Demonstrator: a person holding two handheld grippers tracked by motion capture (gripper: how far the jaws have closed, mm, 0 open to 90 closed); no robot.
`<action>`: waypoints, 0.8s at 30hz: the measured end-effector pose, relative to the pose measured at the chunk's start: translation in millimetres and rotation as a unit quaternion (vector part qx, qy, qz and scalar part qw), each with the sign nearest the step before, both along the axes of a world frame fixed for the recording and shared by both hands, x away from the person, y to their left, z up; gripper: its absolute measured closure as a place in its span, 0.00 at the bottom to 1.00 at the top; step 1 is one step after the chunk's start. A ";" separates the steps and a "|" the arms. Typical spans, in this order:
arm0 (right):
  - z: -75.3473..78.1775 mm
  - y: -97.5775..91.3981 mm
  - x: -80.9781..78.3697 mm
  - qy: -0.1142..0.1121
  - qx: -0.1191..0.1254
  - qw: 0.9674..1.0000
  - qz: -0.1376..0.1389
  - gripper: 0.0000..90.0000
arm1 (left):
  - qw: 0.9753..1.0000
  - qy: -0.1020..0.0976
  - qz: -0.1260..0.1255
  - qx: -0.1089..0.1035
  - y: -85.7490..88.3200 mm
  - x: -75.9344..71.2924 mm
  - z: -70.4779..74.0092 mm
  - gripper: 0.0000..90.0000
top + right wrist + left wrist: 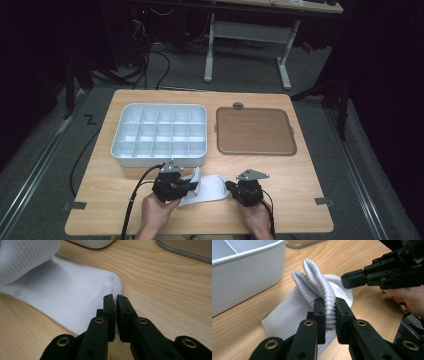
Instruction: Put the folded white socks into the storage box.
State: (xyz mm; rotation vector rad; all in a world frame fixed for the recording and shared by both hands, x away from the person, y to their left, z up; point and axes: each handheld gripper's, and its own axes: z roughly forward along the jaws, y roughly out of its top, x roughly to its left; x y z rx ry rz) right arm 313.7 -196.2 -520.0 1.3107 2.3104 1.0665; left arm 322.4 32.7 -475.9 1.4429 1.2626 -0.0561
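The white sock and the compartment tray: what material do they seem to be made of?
The white sock looks like knitted fabric, matte: fine ribs run along its cuff, and it folds softly. The compartment tray seems to be moulded plastic, pale and smooth, with rounded corners and a slight sheen.

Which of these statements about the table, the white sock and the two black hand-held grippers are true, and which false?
1. The left gripper has its jaws clamped on the ribbed cuff of the white sock. True.
2. The white plastic divided tray holds several socks. False: its compartments are empty.
3. The brown flat lid lies to the right of the tray in the high view. True.
4. The sock hangs in the air, off the light wooden table. False: most of it lies on the tabletop.
5. The right gripper stands with jaws wide open. False: its jaws are almost together at the sock's toe edge.
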 end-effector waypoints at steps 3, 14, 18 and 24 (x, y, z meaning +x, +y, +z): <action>-0.2 2.7 -0.5 0.001 0.004 1.000 0.001 0.96 | 1.000 0.000 -0.004 0.005 -1.8 -0.3 -1.3 0.90; -1.2 10.4 -0.8 0.003 0.010 1.000 0.008 0.97 | 1.000 0.005 -0.012 0.009 -12.6 1.0 -5.6 0.90; -1.1 10.8 -0.7 0.003 0.009 1.000 0.009 0.97 | 1.000 0.006 -0.014 0.009 -15.8 2.2 -7.2 0.90; -1.0 10.2 -0.4 0.005 0.014 1.000 0.006 0.97 | 1.000 0.009 -0.022 0.013 -23.4 1.9 -10.0 0.90</action>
